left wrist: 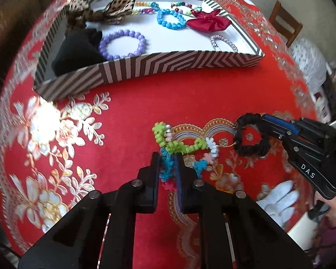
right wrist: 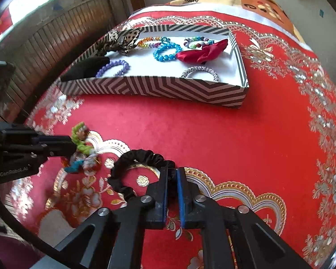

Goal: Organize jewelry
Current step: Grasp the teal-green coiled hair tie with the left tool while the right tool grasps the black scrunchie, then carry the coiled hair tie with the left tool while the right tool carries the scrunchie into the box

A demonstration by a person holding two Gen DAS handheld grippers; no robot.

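A multicoloured flower-lace band [left wrist: 179, 148] lies on the red cloth, green, white, pink and teal. My left gripper [left wrist: 168, 160] is shut on its teal part, the pads pressing from both sides. In the right wrist view the same band [right wrist: 82, 148] shows at the left gripper's [right wrist: 72, 145] tip. A black scrunchie [right wrist: 132, 159] lies to the right of the band, and my right gripper [right wrist: 172, 173] is shut on its near right edge. The left wrist view shows the scrunchie [left wrist: 250, 150] pinched at its upper right by the right gripper [left wrist: 262, 121].
A black-and-white striped box [left wrist: 168, 63] [right wrist: 159, 87] stands further back, holding bead bracelets, a red bow, a leopard bow, a black cloth piece and a silver band. The red embroidered cloth [right wrist: 212, 134] covers the table. A white-gloved hand [left wrist: 280, 199] rests at lower right.
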